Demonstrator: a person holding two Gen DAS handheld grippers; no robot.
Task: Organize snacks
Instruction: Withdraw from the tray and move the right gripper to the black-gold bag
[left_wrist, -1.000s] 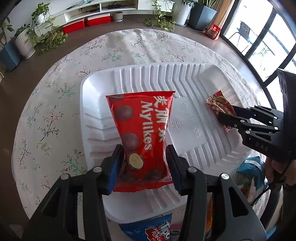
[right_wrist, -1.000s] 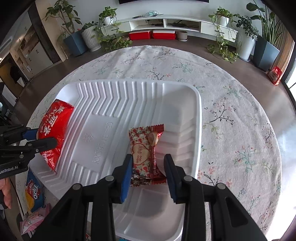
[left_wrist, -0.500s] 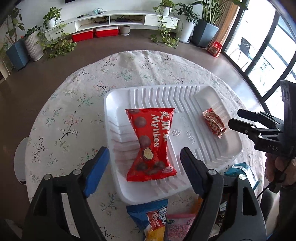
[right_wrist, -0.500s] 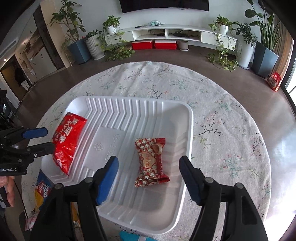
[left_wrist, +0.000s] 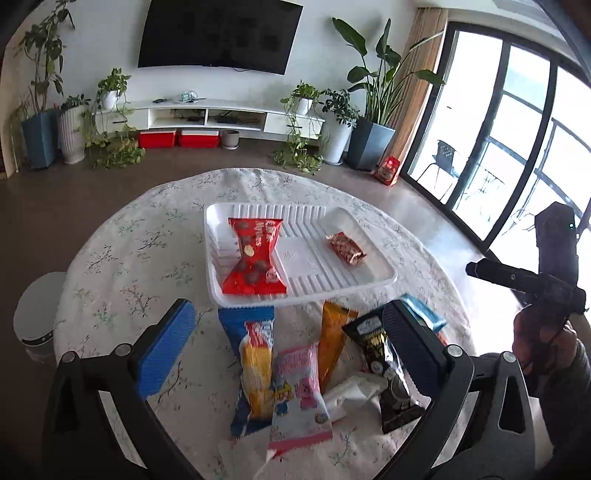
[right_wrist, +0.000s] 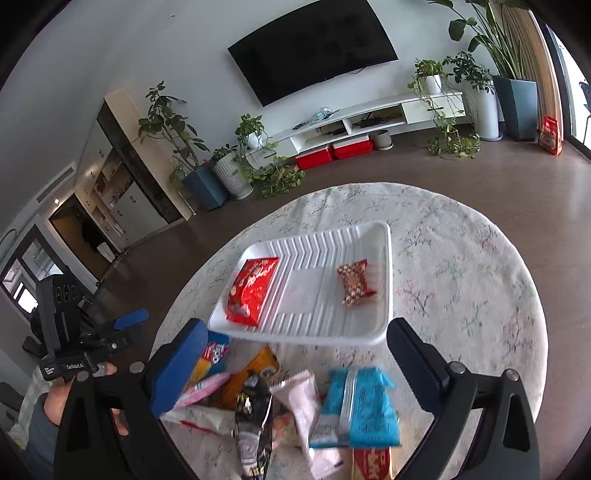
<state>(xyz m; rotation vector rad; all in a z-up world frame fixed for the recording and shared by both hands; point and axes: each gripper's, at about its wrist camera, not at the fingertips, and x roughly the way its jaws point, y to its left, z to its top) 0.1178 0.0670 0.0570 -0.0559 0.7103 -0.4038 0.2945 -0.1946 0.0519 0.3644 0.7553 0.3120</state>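
A white ribbed tray (left_wrist: 373, 282) (right_wrist: 306, 334) lies on the round table. In it rest a red chocolate bag (left_wrist: 255, 256) (right_wrist: 251, 290) on the left and a small red-brown wrapped snack (left_wrist: 346, 248) (right_wrist: 354, 282) on the right. My left gripper (left_wrist: 288, 332) hangs above the loose snack pile, its jaws still opening with nothing pressed between them. My right gripper (right_wrist: 295, 354) is likewise drawn back from the tray, jaws opening and holding nothing. In the pile lie a blue-yellow bag (left_wrist: 253, 365), a pink packet (left_wrist: 299, 391), an orange packet (left_wrist: 332, 339), a black packet (left_wrist: 384, 373) and a light blue packet (right_wrist: 358, 402).
The floral tablecloth (left_wrist: 147, 251) covers the table, with bare cloth left and behind the tray. A white round bin (left_wrist: 37, 321) stands on the floor at the left. A hand (left_wrist: 543, 343) holds the right gripper at the table's right edge.
Both grippers let go of their snacks in the tray, opened wide, and pulled back and upward. The loose snack pile near the table's front edge has come into view.
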